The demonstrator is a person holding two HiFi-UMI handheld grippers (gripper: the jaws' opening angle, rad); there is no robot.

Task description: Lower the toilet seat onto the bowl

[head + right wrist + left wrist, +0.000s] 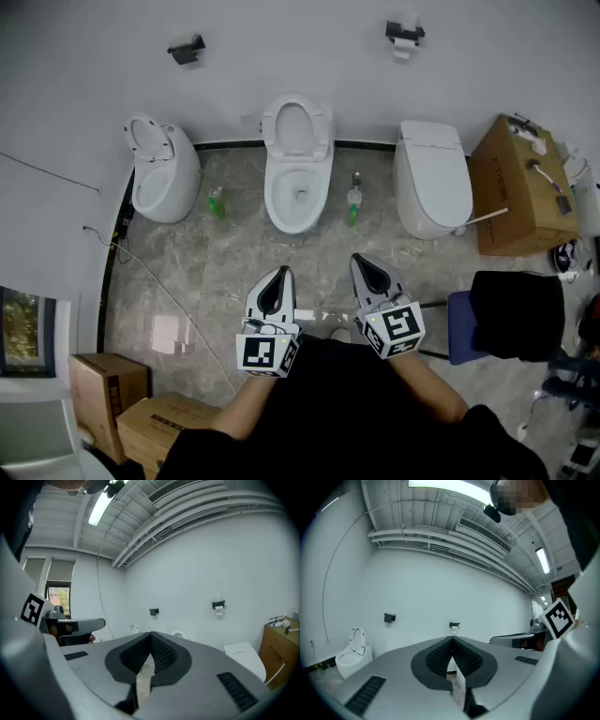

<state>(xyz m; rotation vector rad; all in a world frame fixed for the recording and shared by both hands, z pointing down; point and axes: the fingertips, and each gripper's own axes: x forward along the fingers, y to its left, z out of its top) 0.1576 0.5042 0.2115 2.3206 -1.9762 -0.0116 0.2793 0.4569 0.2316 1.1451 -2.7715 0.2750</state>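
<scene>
Three white toilets stand along the far wall. The middle toilet (296, 183) has its seat (297, 127) raised upright against the wall, its top edge (178, 633) showing in the right gripper view. The left toilet (165, 173) (350, 654) also has its seat (147, 137) up. The right toilet (431, 178) (243, 656) has its lid down. My left gripper (282, 273) (451, 641) and right gripper (361, 261) (151, 637) hover side by side over the floor, well short of the middle toilet. Both are shut with nothing held.
Green bottles (217, 203) (353, 203) stand on the floor either side of the middle toilet. A cardboard box (520, 187) sits at the right wall, more boxes (112, 389) at lower left, and a blue chair (464, 326) with dark cloth at right. A cable (169, 300) crosses the floor.
</scene>
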